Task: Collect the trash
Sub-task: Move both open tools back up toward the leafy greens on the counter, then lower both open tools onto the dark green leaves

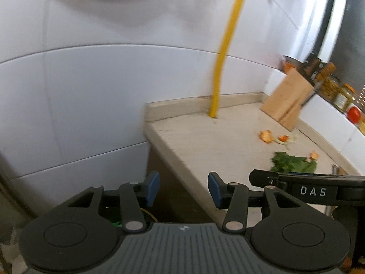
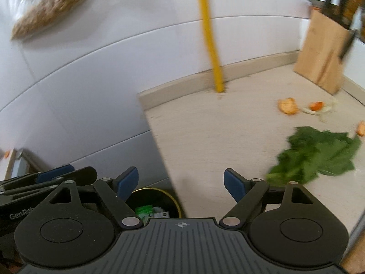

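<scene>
Green leafy scraps [image 2: 319, 155] lie on the beige counter [image 2: 216, 137], also in the left wrist view [image 1: 294, 163]. Orange peel pieces [image 2: 288, 106] [image 1: 265, 135] lie beyond them, with another peel on a pale scrap [image 2: 316, 106] and one at the right edge [image 2: 361, 128]. A dark bin [image 2: 157, 203] with green and white trash inside stands below the counter's left end. My right gripper [image 2: 181, 183] is open and empty over the counter edge and bin. My left gripper [image 1: 183, 188] is open and empty beside the counter's end; it shows at the left in the right wrist view [image 2: 54, 174].
A yellow pipe [image 2: 209, 34] runs up the white tiled wall [image 2: 91, 68] from the counter's back. A wooden knife block [image 2: 324, 52] stands at the back right. Jars [image 1: 340, 93] and a red tomato [image 1: 354, 114] sit on a ledge. A bagged loaf [image 2: 50, 9] hangs upper left.
</scene>
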A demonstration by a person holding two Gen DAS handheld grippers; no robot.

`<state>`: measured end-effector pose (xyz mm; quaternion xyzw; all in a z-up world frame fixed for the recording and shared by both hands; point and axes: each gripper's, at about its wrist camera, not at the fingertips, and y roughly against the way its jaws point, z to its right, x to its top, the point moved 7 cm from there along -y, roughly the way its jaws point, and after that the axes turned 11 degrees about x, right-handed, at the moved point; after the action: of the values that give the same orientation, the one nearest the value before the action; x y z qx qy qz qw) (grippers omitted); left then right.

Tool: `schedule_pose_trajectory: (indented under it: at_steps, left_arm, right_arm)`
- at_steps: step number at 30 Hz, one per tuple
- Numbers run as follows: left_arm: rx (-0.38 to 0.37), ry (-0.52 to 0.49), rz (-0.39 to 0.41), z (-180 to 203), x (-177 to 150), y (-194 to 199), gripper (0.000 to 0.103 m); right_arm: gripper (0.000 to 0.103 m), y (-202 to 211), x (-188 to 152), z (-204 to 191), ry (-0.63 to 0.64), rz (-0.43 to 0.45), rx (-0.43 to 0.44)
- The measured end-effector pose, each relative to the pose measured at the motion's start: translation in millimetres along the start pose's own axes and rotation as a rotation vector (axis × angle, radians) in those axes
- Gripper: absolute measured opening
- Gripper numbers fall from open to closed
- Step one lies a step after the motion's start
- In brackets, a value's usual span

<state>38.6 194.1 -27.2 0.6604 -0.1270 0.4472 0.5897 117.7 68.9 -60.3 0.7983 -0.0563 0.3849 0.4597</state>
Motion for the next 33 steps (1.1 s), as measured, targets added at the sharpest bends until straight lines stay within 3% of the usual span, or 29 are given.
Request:
schedule_pose_trajectory:
  at_steps: [14, 26, 33]
  left_arm:
    - [-0.160, -0.154, -0.005, 91, 3, -2, 0.047]
    - [-0.247, -0.276, -0.006, 162, 7, -16, 0.048]
    - [-0.302, -0.386, -0.009, 203, 0, -32, 0.058]
  right_arm:
    - [0.089, 65, -19, 98, -0.161, 0.085, -0.182]
    - [0.089, 96, -27, 158, -0.249, 0.124, -0.271]
    - [0.091, 107, -22, 195, -0.286, 0.144, -0.320]
